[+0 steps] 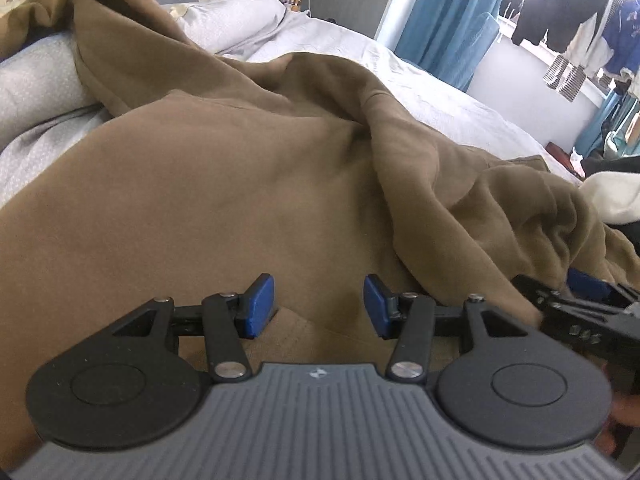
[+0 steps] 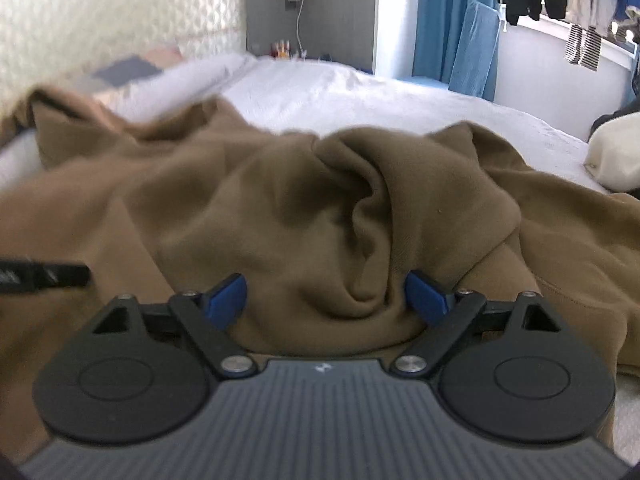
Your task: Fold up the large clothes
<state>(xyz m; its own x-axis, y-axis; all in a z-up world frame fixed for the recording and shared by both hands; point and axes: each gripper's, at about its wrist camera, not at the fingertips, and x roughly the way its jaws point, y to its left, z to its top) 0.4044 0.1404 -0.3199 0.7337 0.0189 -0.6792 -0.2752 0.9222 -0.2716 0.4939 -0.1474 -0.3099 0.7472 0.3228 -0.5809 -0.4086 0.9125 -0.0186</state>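
In the left wrist view, a pale quilted bedspread (image 1: pixel 36 80) shows at nine to ten o'clock; the brown garment (image 1: pixel 224 184) fills the middle, lying rumpled across the bed with a thick fold running from twelve o'clock down toward four; the left gripper (image 1: pixel 319 306) sits at six o'clock just above the cloth, its blue pads (image 1: pixel 259 306) apart with only flat fabric and a hem edge showing between them, nothing pinched; at four o'clock the right gripper (image 1: pixel 576 304) reaches into the bunched edge of the garment; at three o'clock lies a cream bundle (image 1: pixel 612 196); at one to two o'clock hang blue curtains (image 1: pixel 444 20) and dark clothes on a line (image 1: pixel 560 4)

In the right wrist view, the tip of the left gripper (image 2: pixel 44 276) enters at nine o'clock, blurred; the right gripper (image 2: pixel 325 300) at six o'clock stands wide, a mound of brown cloth rising between its pads, the right pad (image 2: pixel 426 298) touching the fold and the left one clear; white sheet (image 2: pixel 360 100) lies at twelve
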